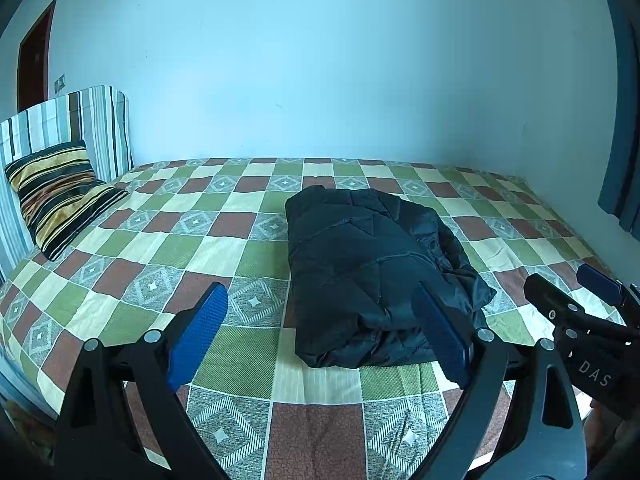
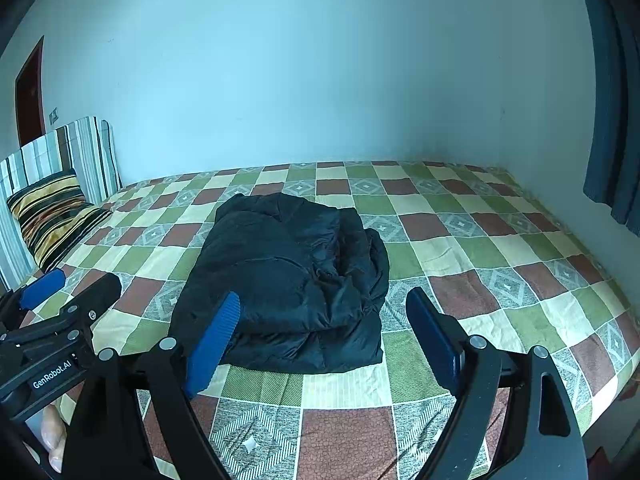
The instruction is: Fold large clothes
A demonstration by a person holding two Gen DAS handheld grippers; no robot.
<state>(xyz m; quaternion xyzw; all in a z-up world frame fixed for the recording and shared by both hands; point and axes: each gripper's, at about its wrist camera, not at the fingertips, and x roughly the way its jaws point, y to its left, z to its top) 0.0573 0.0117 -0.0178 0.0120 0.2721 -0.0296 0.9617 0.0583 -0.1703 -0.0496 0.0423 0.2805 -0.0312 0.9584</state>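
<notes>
Two wrist views, both looking down over a bed covered by a checked quilt of green, cream, rust and grey diamond squares (image 1: 168, 248).

Left wrist view: the left gripper (image 1: 320, 332), black-framed with blue ribbed pads, stands with its jaws spread wide and nothing between the pads. Beyond it lies the folded black puffy quilted jacket (image 1: 360, 264), a thick rectangular bundle near the middle of the quilt. Its near folded edge runs just past the pad tips; its left edge is straight, its right side bulges and wrinkles. The right pad overlaps the bundle's near right corner in this picture; whether it touches cannot be told. Bare quilt lies open to the left of the jacket as far as a striped yellow, black and orange cushion (image 1: 60, 192) leaning on a striped grey and white headboard pad (image 1: 100, 120). More bare quilt runs behind the jacket to the pale wall (image 1: 320, 72). The right gripper (image 1: 572, 292) enters at the right edge.

Right wrist view: the right gripper (image 2: 324, 332) is released, jaws wide apart, holding nothing. The jacket (image 2: 288, 272) sits left of centre; the left pad crosses its near left part in the picture, the right pad is over bare quilt (image 2: 500, 248). A broad clear stretch of bed extends right to a dark blue curtain (image 2: 608, 120). The left gripper (image 2: 68, 292) shows at lower left, its jaws parted.
</notes>
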